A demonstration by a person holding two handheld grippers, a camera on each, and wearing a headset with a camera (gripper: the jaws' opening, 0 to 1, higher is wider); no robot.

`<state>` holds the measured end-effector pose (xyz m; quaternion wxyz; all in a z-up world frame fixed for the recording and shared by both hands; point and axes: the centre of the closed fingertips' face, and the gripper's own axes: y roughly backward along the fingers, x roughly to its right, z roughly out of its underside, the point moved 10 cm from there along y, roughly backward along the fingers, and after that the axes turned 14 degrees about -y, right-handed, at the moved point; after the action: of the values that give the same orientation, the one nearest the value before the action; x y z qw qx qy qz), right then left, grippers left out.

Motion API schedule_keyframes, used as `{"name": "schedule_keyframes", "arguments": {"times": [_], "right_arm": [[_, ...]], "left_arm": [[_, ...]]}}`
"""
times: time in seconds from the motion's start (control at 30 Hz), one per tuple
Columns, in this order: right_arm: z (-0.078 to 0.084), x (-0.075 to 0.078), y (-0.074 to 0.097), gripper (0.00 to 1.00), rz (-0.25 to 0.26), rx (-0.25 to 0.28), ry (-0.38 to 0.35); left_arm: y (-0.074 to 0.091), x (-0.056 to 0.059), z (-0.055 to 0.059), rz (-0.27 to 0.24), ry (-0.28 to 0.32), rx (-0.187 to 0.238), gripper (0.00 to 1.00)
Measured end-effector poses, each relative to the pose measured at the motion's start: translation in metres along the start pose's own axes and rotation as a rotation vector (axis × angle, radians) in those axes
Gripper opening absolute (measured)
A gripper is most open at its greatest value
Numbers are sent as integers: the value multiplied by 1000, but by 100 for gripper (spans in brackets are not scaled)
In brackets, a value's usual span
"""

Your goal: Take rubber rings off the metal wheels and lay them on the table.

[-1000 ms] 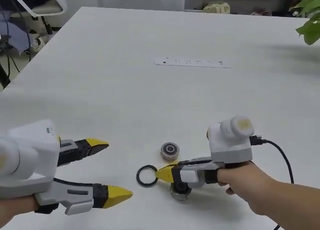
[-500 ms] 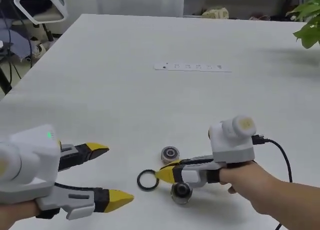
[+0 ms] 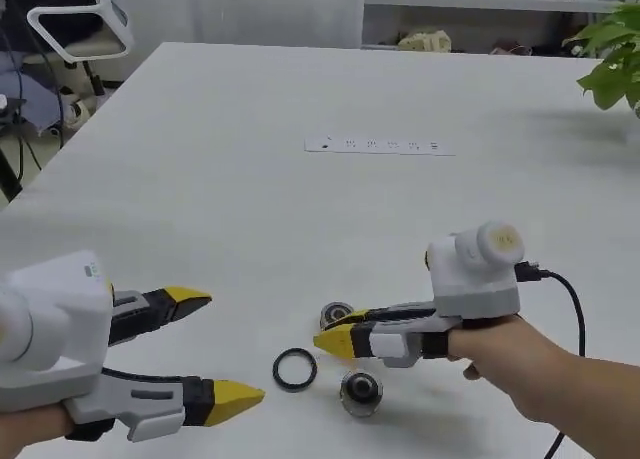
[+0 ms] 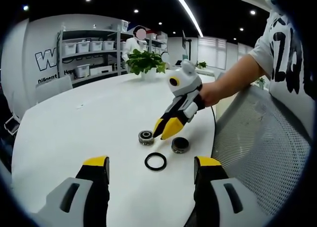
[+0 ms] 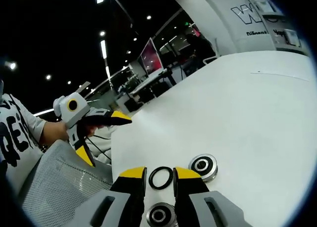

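I have my left claw low over the near edge of the white surface, its yellow-tipped jaws spread wide and holding nothing. My right claw comes in from the right, pointing left, with a hand wrapped round its grip and a black cable trailing off behind it. Its jaws stand close together with a slim gap between them, and they pinch nothing. One black rubber ring lies flat on the surface by itself, just left of the right claw's tips and apart from both wheels. In the right gripper view it shows through the gap between the jaws. The far wheel sits just beyond the right claw and is partly hidden behind its tips in the head view. The near wheel lies just on my side of that claw, close to the ring. In the left gripper view the right claw's tips point down between the two wheels, and I cannot tell whether they touch either one. I also cannot make out whether either wheel carries a ring. Farther up the surface lies a white power strip, and a green plant shows at the far right edge.
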<state>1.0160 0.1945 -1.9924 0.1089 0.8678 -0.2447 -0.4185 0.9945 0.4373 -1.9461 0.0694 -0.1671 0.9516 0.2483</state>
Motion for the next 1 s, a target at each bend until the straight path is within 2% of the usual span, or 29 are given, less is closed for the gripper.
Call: {"name": "schedule_keyframes", "arguments": {"times": [0.43, 0.7, 1.0], "right_arm": [[-11, -15, 25, 25, 15, 53, 63], [-12, -22, 47, 31, 34, 93, 91], [-9, -33, 72, 37, 66, 121, 150]], "left_arm": [[7, 1, -9, -19, -8, 10, 69], [13, -1, -17, -48, -4, 20, 69], [19, 3, -22, -63, -6, 27, 70]]}}
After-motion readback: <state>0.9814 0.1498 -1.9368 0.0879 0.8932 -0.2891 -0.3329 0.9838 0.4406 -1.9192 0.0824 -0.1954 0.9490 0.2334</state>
